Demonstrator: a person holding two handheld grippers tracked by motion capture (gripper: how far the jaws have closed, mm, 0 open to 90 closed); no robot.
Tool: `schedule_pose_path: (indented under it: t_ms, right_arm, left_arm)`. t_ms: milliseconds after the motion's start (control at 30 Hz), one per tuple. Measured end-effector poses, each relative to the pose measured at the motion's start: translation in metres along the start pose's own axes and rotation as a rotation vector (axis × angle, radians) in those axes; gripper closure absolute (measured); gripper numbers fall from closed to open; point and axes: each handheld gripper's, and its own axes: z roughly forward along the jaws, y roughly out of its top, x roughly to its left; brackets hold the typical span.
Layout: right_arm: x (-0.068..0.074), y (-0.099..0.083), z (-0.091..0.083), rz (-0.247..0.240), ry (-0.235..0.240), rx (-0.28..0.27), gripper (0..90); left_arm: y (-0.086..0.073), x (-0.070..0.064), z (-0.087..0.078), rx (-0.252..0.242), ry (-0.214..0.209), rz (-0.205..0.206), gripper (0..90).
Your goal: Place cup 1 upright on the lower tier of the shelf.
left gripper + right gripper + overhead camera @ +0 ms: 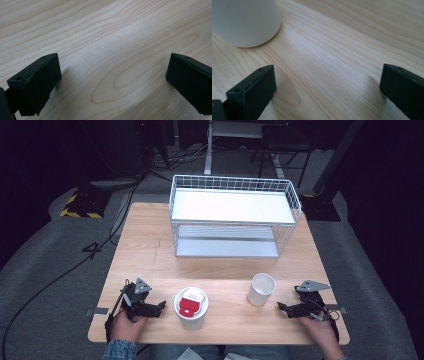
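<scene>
I rest both grippers low on the table (150,255), jaws apart and empty — left gripper (161,306) beside the red-filled cup (191,308), right gripper (281,307) near the empty cup (261,289), ready to grasp.

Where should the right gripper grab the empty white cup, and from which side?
Take the empty white cup across its side wall, below the rim, coming in level from its right, where the right gripper already lies with jaws wide open. The cup stands upright and apart from the cup with the red item, so both sides look free.
</scene>
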Motion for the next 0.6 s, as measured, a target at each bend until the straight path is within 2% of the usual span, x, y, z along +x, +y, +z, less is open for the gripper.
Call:
schedule_pose_path:
  t_ms: [167,367,433,467,600]
  right_arm:
    - [-0.001,0.000,-0.002,-0.002,0.000,-0.002,3.1]
    - [0.001,0.004,-0.011,-0.003,0.006,-0.026,3.9]
    - [0.002,0.005,-0.015,-0.006,0.011,-0.035,4.2]
    - [0.004,0.006,-0.020,-0.004,0.016,-0.044,4.2]
    - [0.010,0.010,-0.030,0.003,0.042,-0.075,4.2]
  left_arm:
    - [0.000,0.000,0.000,-0.001,0.001,-0.002,0.5]
    - [0.001,0.001,0.001,-0.001,0.001,-0.004,0.7]
    - [0.002,0.003,0.001,-0.003,0.004,-0.002,2.6]
    - [0.002,0.003,0.001,-0.016,0.017,-0.017,3.8]
    - [0.002,0.004,0.001,-0.015,0.017,-0.019,4.8]
